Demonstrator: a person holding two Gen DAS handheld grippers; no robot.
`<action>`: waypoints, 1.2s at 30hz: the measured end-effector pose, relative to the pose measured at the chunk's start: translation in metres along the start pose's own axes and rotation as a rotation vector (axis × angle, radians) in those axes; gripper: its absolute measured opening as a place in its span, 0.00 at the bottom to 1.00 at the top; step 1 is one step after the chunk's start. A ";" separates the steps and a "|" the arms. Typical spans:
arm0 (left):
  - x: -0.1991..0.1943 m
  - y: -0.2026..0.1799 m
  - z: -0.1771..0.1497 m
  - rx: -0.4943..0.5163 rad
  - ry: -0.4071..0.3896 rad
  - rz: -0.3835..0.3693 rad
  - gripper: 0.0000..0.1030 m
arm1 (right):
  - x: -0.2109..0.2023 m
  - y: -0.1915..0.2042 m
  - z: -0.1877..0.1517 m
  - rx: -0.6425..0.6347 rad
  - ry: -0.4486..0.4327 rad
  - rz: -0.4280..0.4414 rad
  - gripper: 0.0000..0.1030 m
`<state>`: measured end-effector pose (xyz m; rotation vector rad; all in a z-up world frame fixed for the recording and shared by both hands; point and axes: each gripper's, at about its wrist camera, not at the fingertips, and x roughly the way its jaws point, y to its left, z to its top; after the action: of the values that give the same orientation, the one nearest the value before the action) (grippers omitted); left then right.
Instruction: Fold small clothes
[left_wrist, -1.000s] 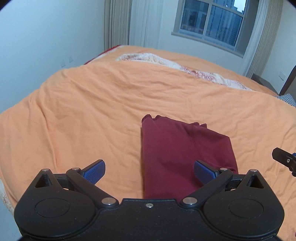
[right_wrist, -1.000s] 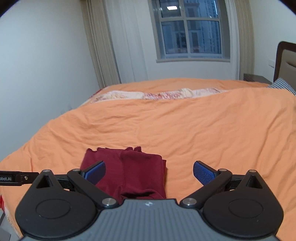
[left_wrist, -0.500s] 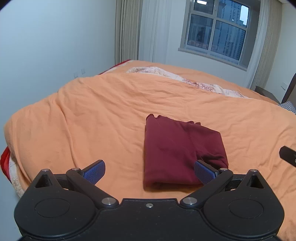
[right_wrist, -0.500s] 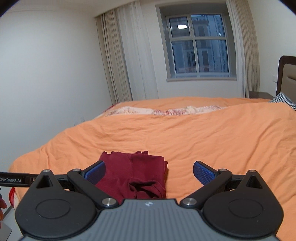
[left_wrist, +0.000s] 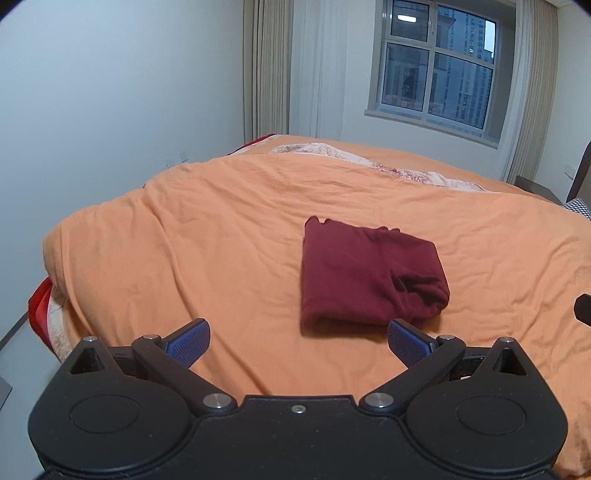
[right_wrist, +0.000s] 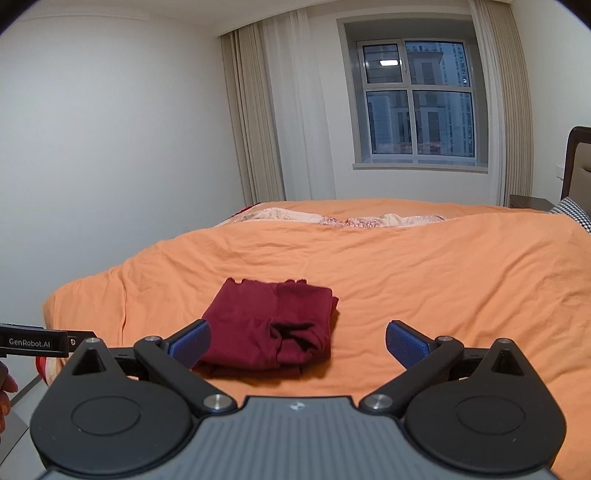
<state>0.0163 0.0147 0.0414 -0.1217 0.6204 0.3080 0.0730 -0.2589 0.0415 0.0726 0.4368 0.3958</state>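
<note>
Lying folded on the quilt (left_wrist: 229, 258), the garment (left_wrist: 365, 277) now sits clear of both grippers, which have pulled back and up. Left gripper (left_wrist: 298, 341) and right gripper (right_wrist: 297, 341) hang spread wide, empty, above the near edge.

Checkered pillow (right_wrist: 574, 214) cut by right edge; hand (right_wrist: 5, 391) mostly out of frame.

Folded garment (left_wrist: 364, 275) on duvet (left_wrist: 207, 240)

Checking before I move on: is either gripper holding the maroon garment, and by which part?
Nothing is held. The left gripper and right gripper are both open and empty; the folded maroon garment lies free on the orange duvet.
</note>
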 end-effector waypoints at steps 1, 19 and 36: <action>-0.003 0.000 -0.004 0.003 0.002 0.001 0.99 | -0.004 0.000 -0.004 0.003 0.003 0.000 1.00; -0.036 0.003 -0.053 0.040 -0.010 -0.036 0.99 | -0.054 0.003 -0.043 0.045 0.013 -0.008 1.00; -0.035 0.003 -0.058 0.029 0.001 -0.022 0.99 | -0.051 0.005 -0.048 0.056 0.041 -0.007 1.00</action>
<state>-0.0441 -0.0027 0.0150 -0.1008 0.6234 0.2776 0.0089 -0.2751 0.0193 0.1174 0.4881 0.3787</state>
